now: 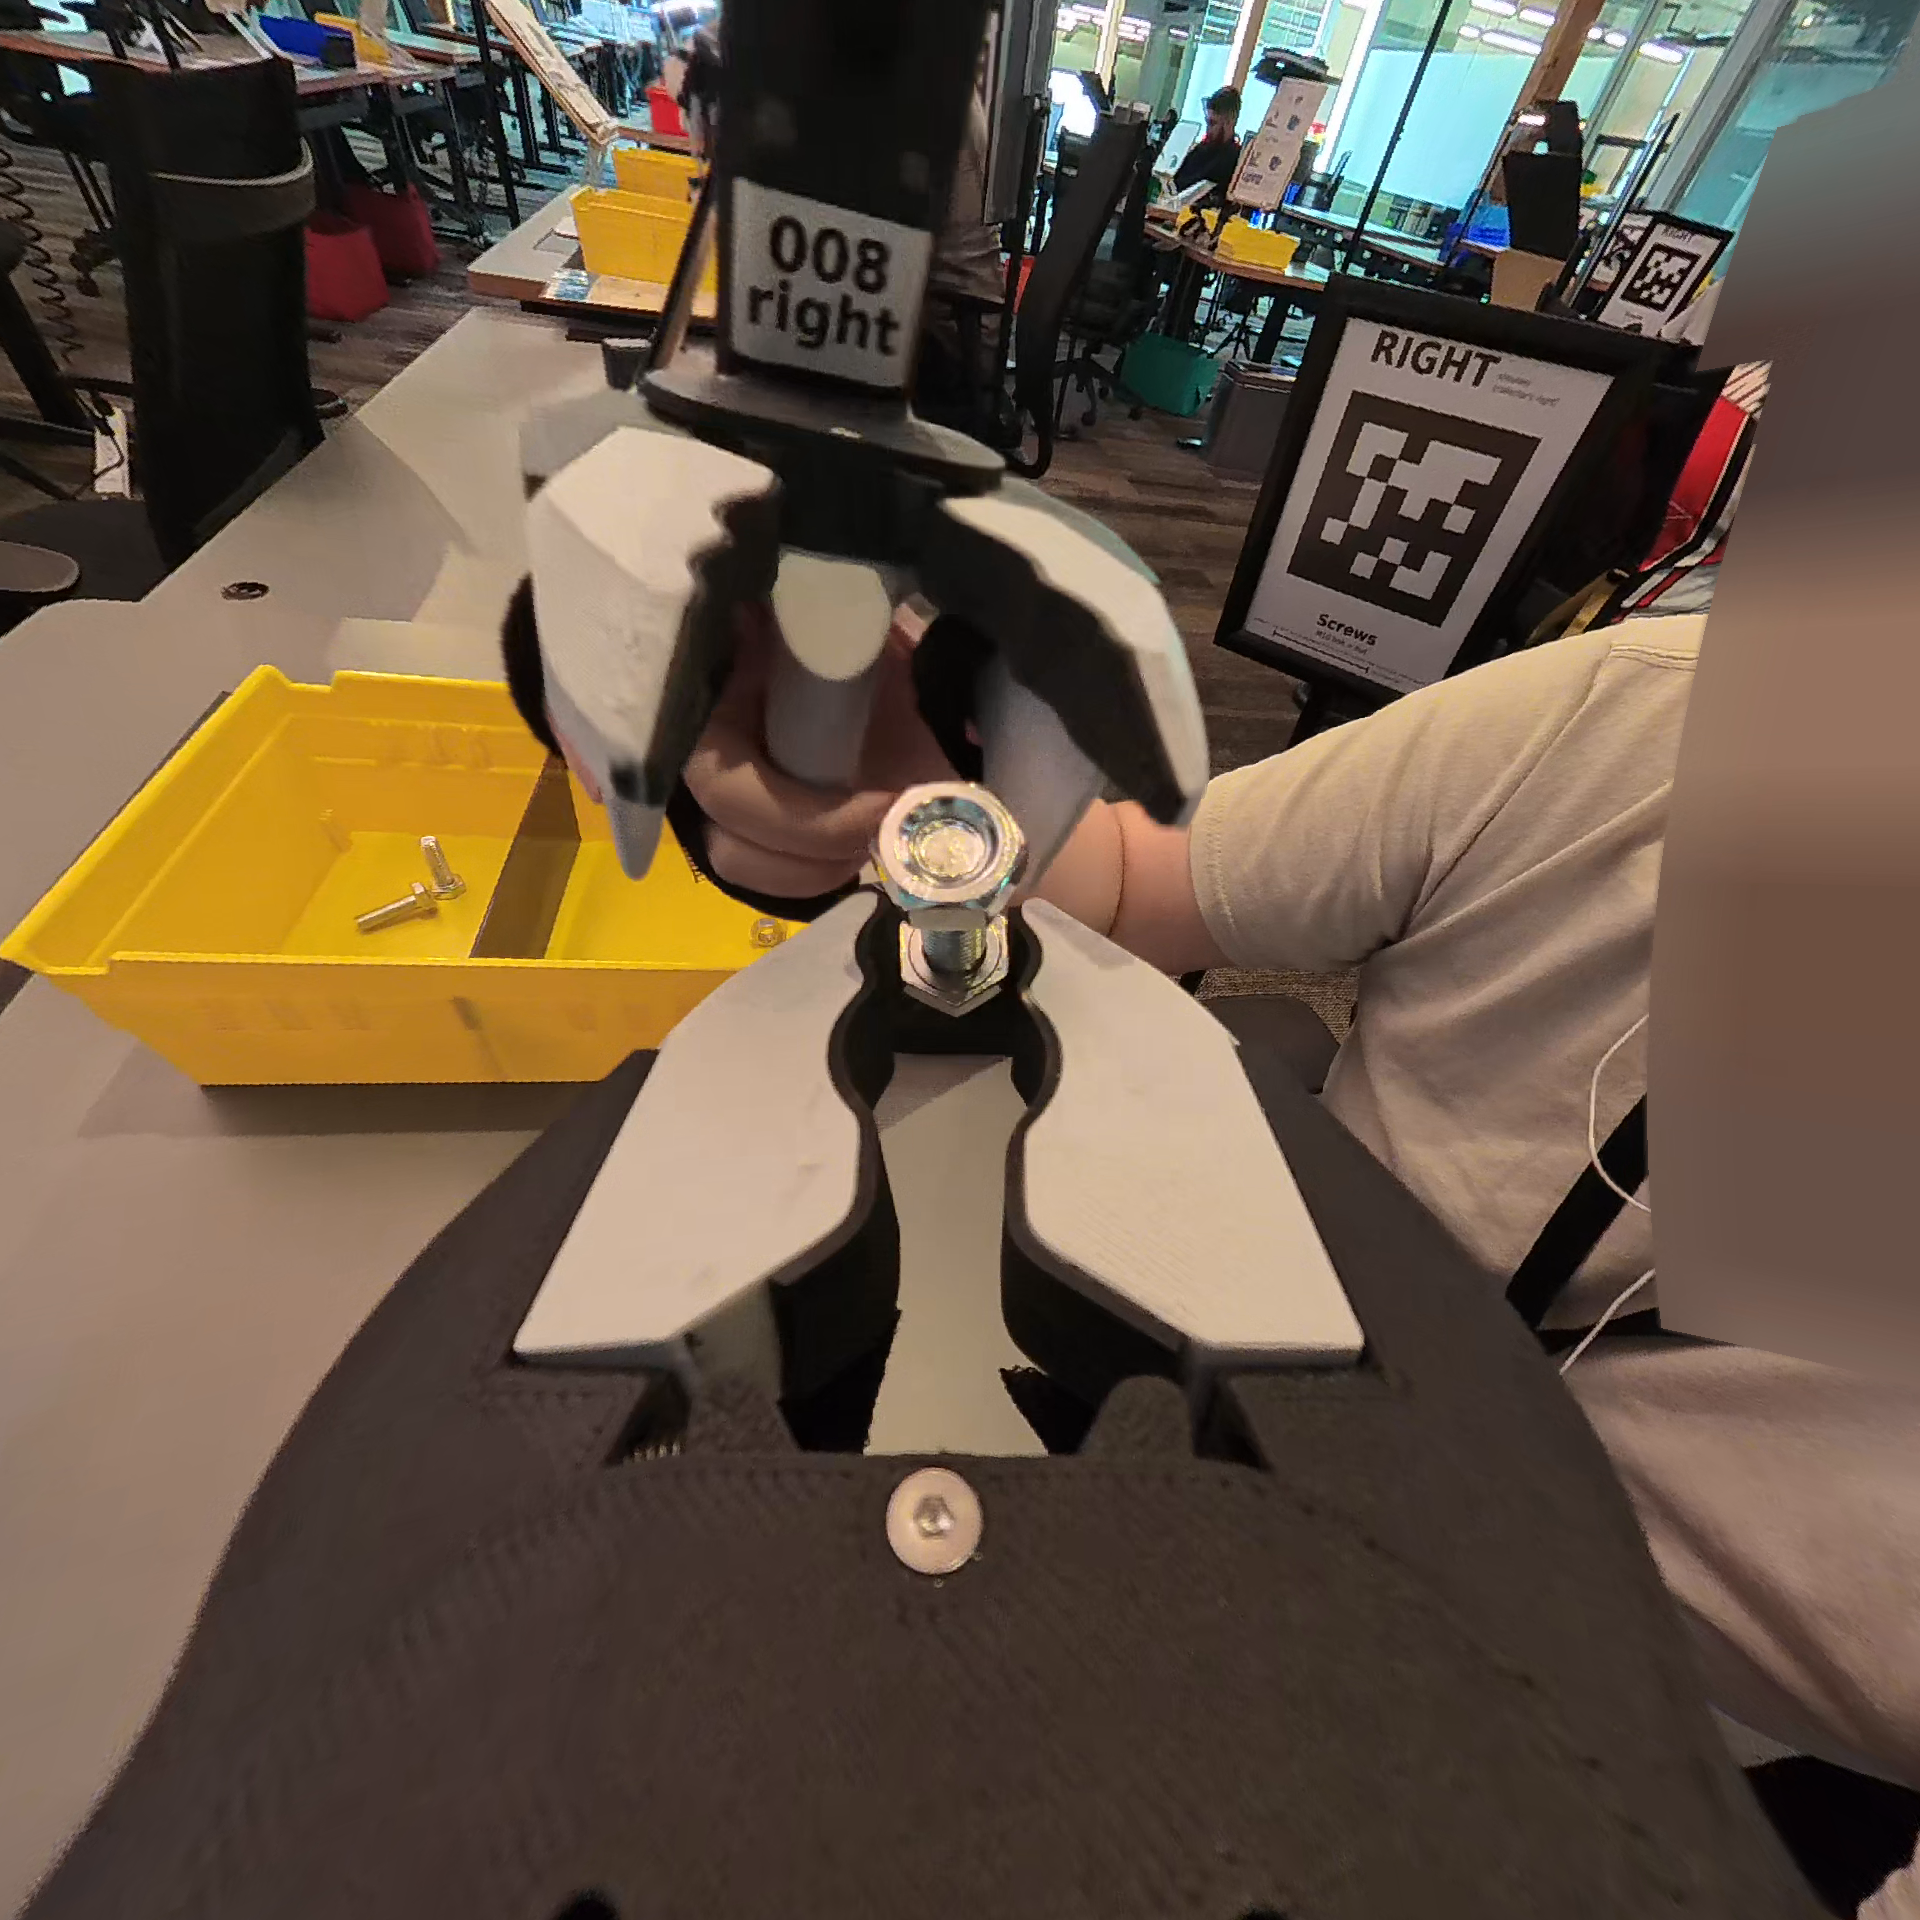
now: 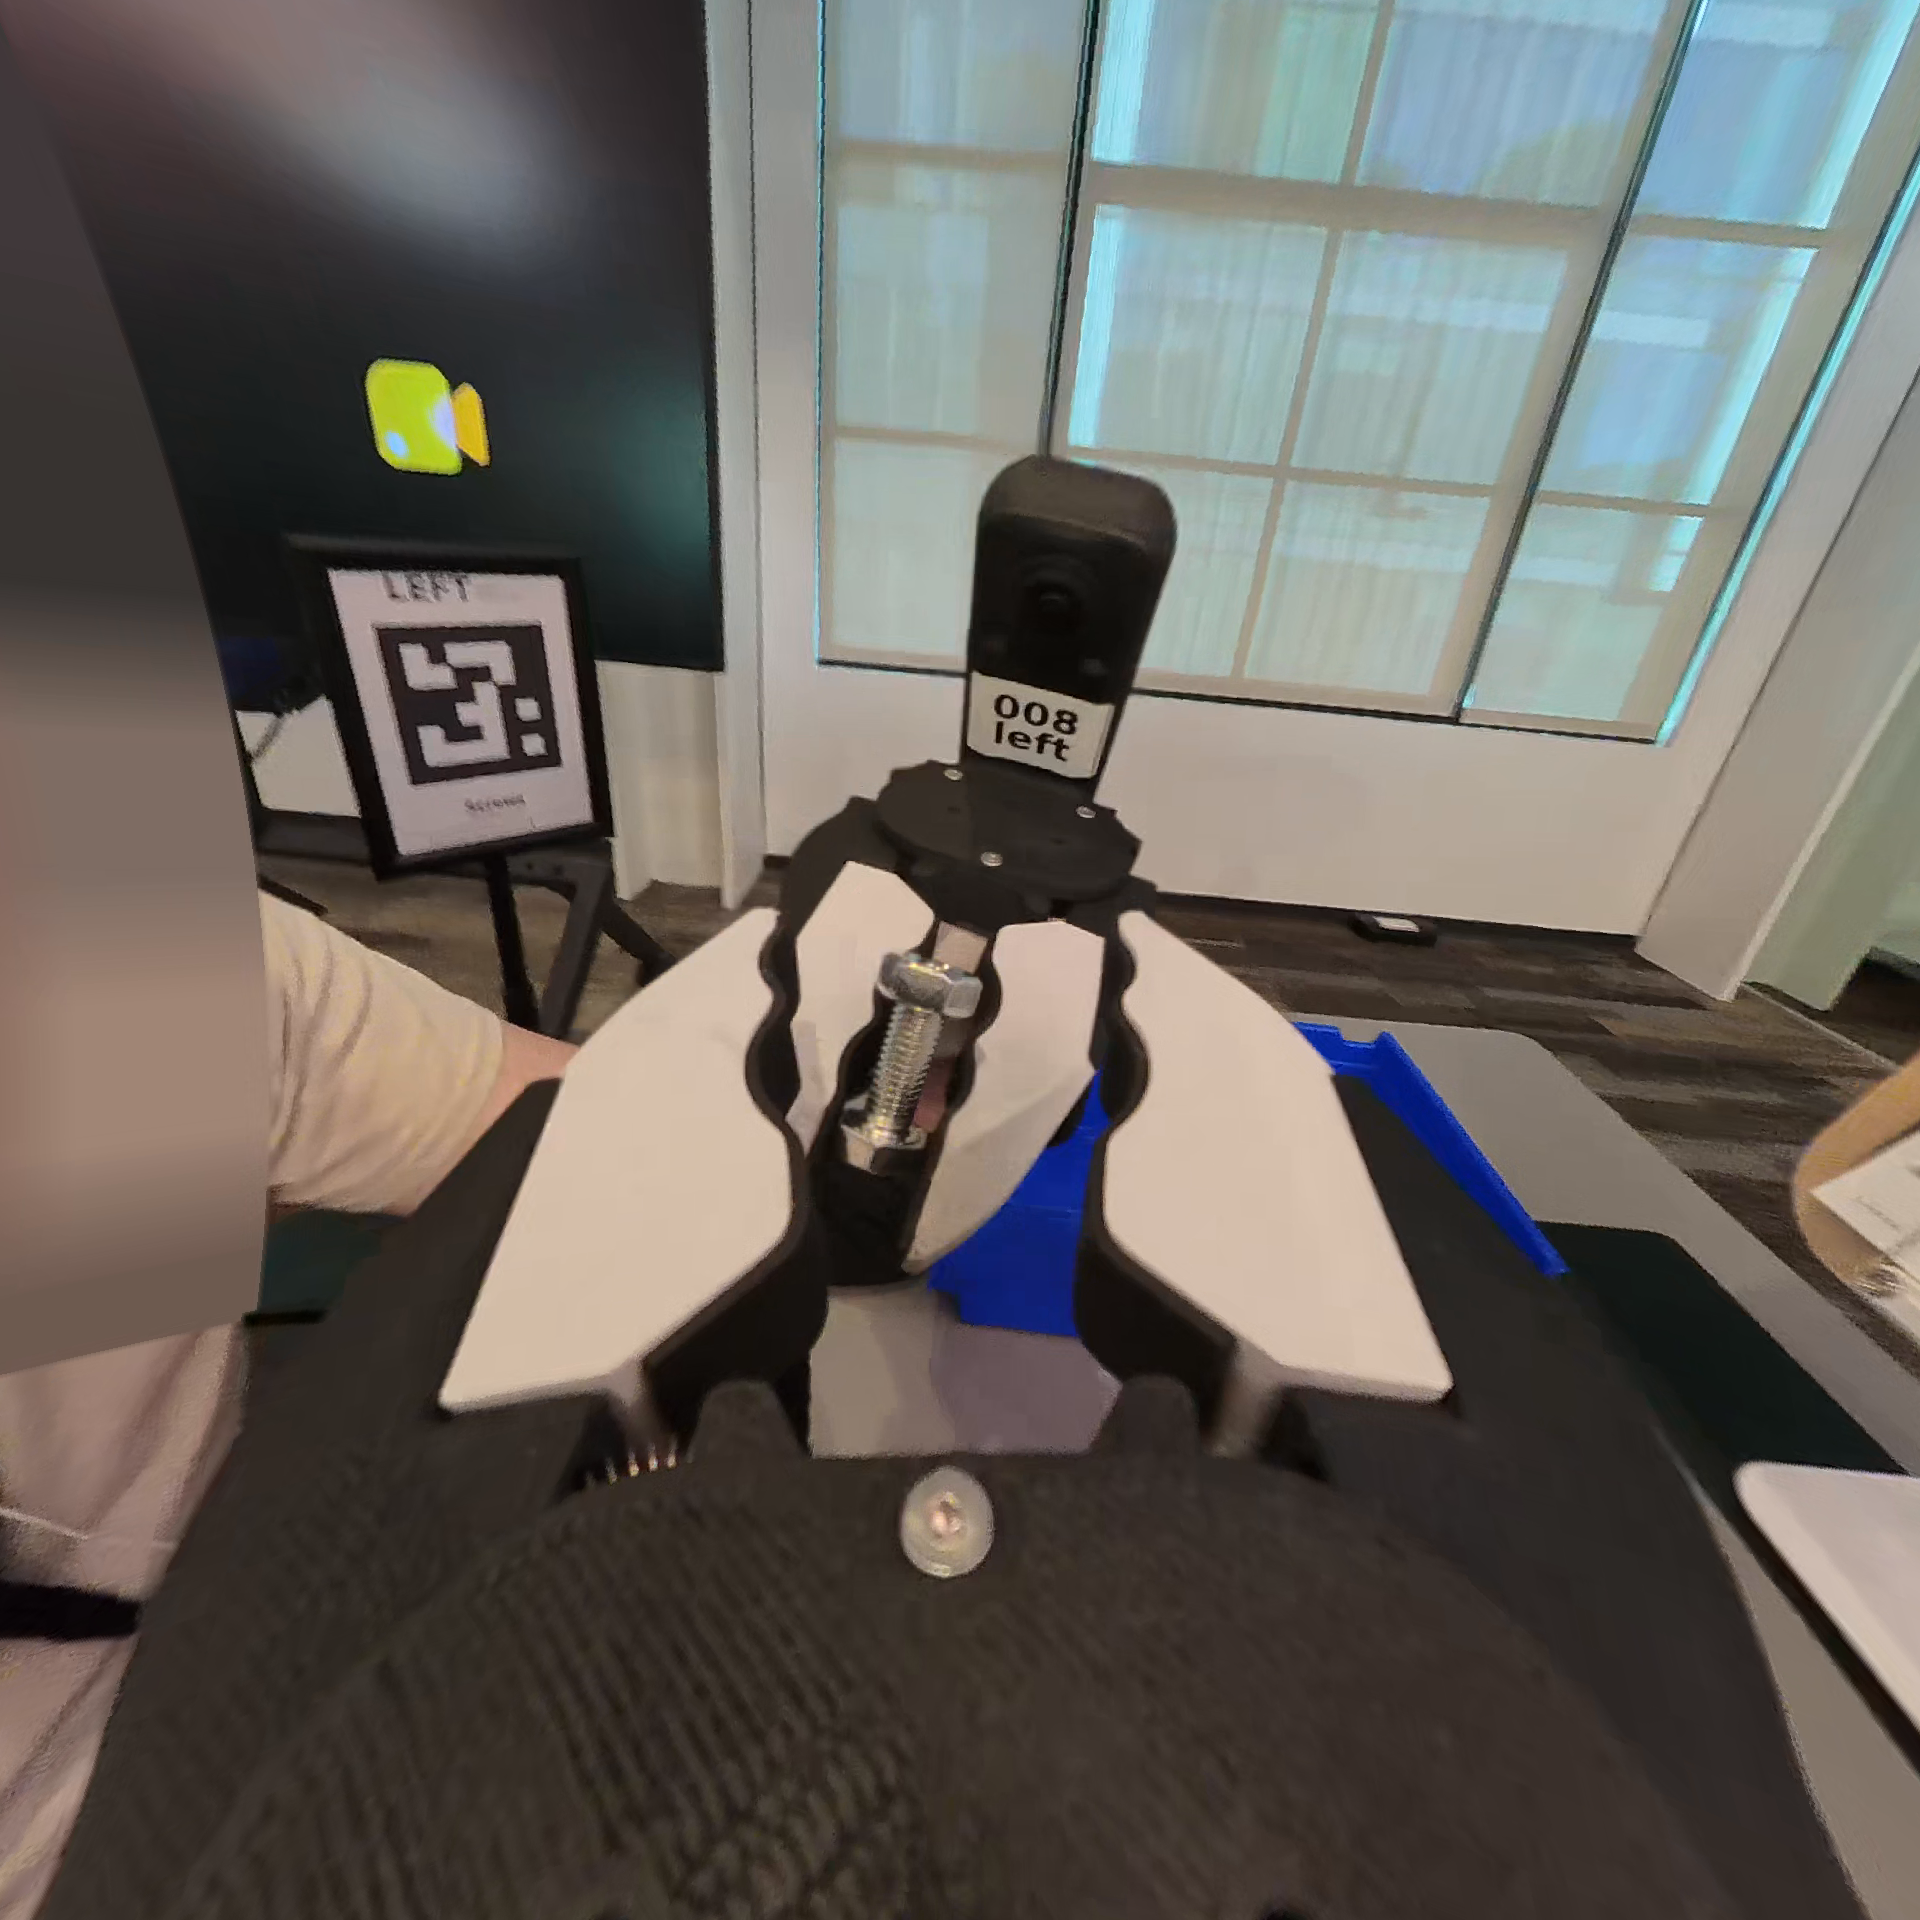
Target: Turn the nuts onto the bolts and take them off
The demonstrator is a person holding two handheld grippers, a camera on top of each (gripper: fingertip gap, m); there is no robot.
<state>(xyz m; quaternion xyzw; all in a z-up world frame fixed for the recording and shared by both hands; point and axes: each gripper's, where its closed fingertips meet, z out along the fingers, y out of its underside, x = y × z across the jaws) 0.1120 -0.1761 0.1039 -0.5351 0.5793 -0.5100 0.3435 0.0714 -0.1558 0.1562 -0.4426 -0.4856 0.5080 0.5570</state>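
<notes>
Grey-faced fingers of the left tool (image 1: 951,961) are closed on a hex nut (image 1: 952,971), which sits in the notch near the fingertips. A silver bolt (image 1: 950,883) is threaded into that nut, its hex head pointing away from the left tool and toward the right one. Seen from the right wrist view, the same bolt (image 2: 907,1049) shows a length of bare thread between its head and the nut (image 2: 878,1127).

Facing it from the opposite side, the right tool (image 1: 847,831) has its fingers spread wide on either side of the bolt head, touching nothing. One fingertip (image 1: 636,842) hangs to one side of the head; the other is just beside it on the far side. A person's hand (image 1: 769,800) holds the right tool's handle behind the bolt.

Beyond the tools, a yellow bin (image 1: 343,904) rests on the grey table (image 1: 208,1299). Two loose bolts (image 1: 410,894) lie in one compartment, and a small nut (image 1: 766,930) in the neighbouring one. In the right wrist view, a blue bin (image 2: 1403,1143) stands on the table behind the left tool.

Framed marker boards (image 1: 1423,509) stand farther back on each side.
</notes>
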